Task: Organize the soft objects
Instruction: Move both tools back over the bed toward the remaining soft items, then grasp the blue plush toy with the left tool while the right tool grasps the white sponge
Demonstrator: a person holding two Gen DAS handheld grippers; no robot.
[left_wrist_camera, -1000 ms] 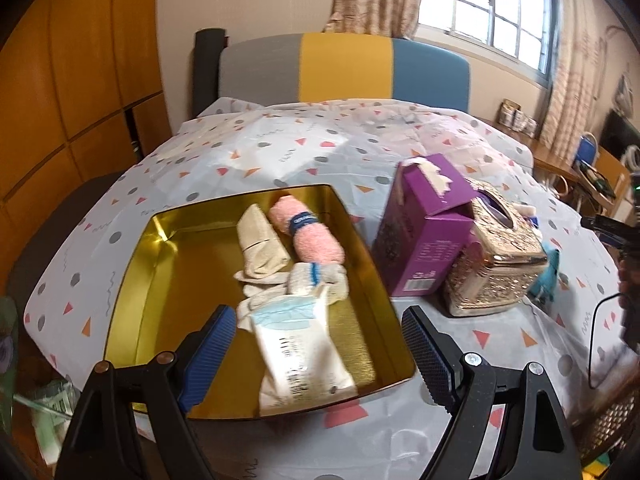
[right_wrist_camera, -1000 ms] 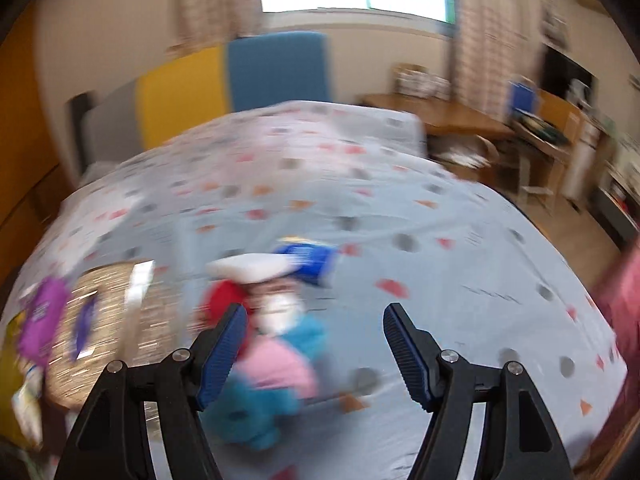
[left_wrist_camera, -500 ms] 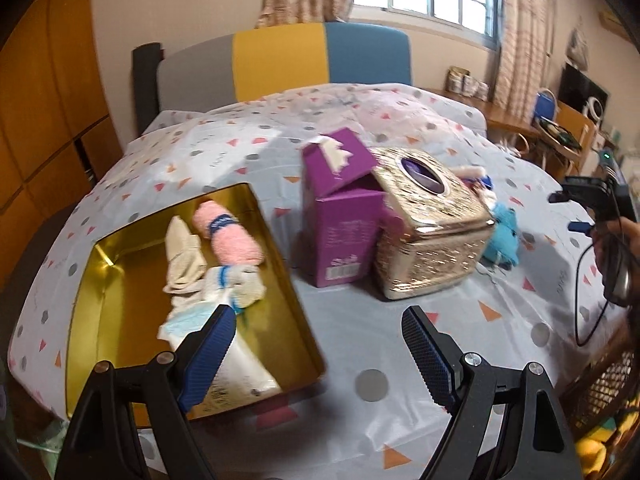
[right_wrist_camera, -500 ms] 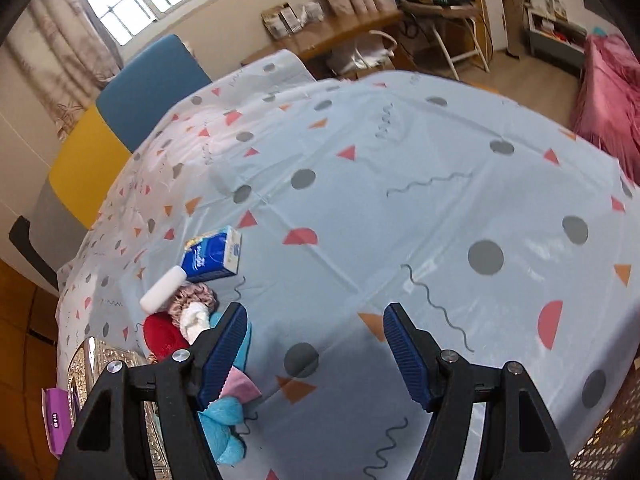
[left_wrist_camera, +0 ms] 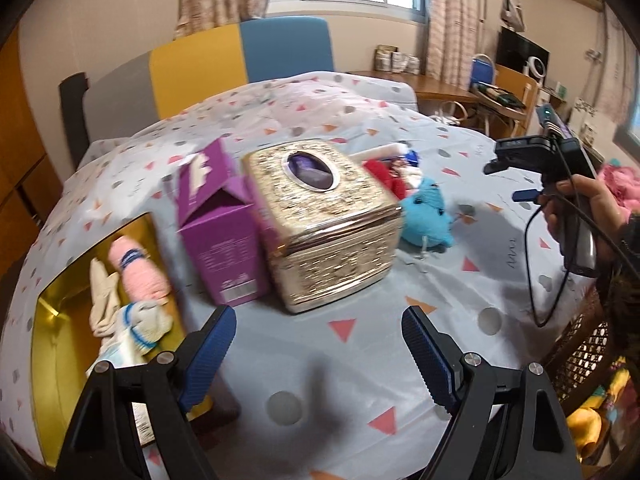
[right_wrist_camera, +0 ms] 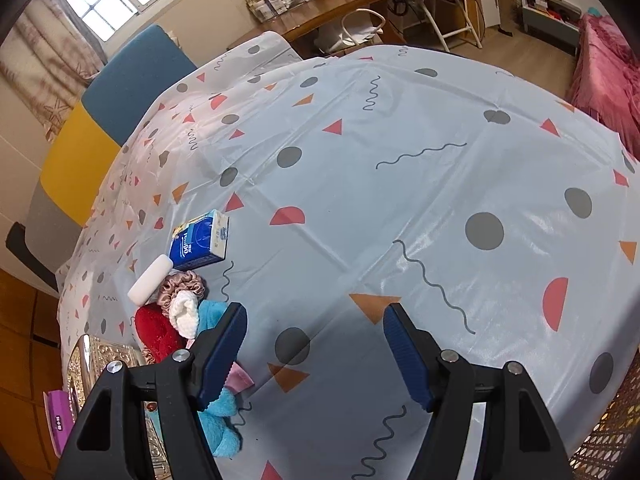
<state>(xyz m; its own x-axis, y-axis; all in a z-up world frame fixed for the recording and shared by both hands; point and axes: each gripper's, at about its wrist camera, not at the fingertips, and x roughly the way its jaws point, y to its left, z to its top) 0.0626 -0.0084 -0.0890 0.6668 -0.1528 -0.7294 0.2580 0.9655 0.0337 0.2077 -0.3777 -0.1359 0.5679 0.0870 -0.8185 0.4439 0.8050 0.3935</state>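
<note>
Our left gripper [left_wrist_camera: 316, 354] hovers with its jaws spread wide and nothing between them, over bare patterned tablecloth [left_wrist_camera: 460, 280]. Just left of its left jaw lies the gold tray [left_wrist_camera: 60, 360], holding a white sock with blue stripes [left_wrist_camera: 144, 320], a cream cloth [left_wrist_camera: 102, 292] and a pink rolled towel [left_wrist_camera: 142, 272] whose long axis runs away from us, tilted slightly left. Straight ahead of the jaws stand the purple box [left_wrist_camera: 220, 240] (its print is too blurred to read) and, touching it on the right, the ornate gold tissue box [left_wrist_camera: 324, 220]. Beyond the right jaw, past the tissue box, sits the blue plush toy [left_wrist_camera: 426, 216], with a red soft item [left_wrist_camera: 380, 172] behind it.

Our right gripper [right_wrist_camera: 314, 344] is likewise spread and empty above the cloth. The blue plush [right_wrist_camera: 218, 408] lies against and behind its left jaw; further left and ahead are the red item [right_wrist_camera: 154, 328], a white knitted piece [right_wrist_camera: 184, 314] and a pink scrunchie [right_wrist_camera: 184, 282], clustered and touching. Beyond them a white roll [right_wrist_camera: 150, 280] points up and to the right, and the blue tissue pack [right_wrist_camera: 200, 240] lies flat, with "100" legible on its label.
</note>
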